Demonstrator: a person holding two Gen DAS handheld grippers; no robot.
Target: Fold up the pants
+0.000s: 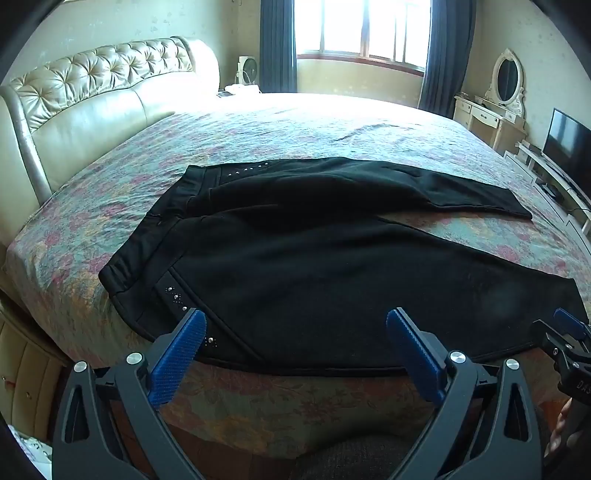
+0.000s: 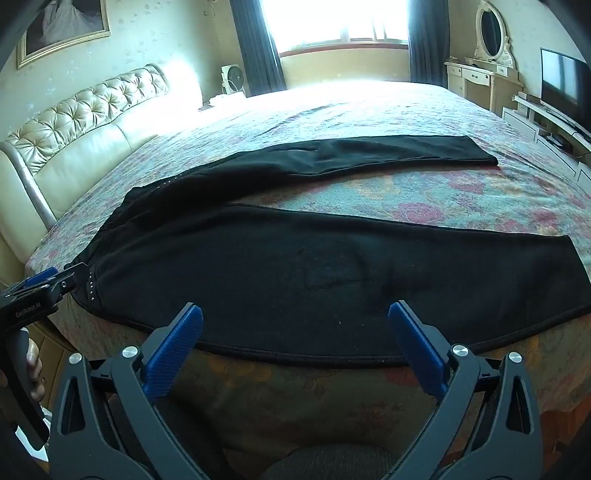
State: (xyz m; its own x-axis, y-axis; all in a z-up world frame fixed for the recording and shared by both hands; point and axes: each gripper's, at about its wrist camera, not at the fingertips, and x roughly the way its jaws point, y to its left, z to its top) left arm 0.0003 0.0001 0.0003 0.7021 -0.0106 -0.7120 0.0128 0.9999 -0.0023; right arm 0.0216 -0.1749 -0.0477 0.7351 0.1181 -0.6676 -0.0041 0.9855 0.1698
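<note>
black pants (image 1: 314, 258) spread flat on the bed (image 1: 258, 125), waistband (image 1: 122, 273) toward the headboard side, two legs fanning apart toward the tv side, a wedge of floral bedspread (image 2: 424, 206) showing between them. the near leg (image 2: 332, 273) runs along the bed's front edge, the far leg (image 2: 369, 151) lies further in. nothing folded yet by the look of it.

left claw (image 1: 295, 350) hangs just short of the near hem line by the studded pocket trim (image 1: 177, 299), blue pads (image 1: 181, 354) wide apart, holding nothing. right claw (image 2: 295, 347) sits further down the same leg, also spread wide and empty, fabric edge lying between its pads but not pinched.

the cloth looks thick and fleecy, soft, no stiffness at all, so i'd expect it to sag and drape the instant it's lifted. light enough for a pinch, and the matte nap should grip well against those ribbed pads. best holds, i'd say: the waistband corner for the left, the cuff (image 2: 569, 258) or outer seam of the near leg for the right, then carry that leg over onto the far one. a single-layer pinch could leave the under layer behind.

the bedspread is quilted and soft, a few ripples further back. tufted cream headboard (image 1: 103, 81) to the left, bright window (image 1: 362, 29) with dark curtains (image 1: 277, 44) ahead, a white vanity with oval mirror (image 1: 508, 79) and a tv (image 1: 569, 140) off right.
</note>
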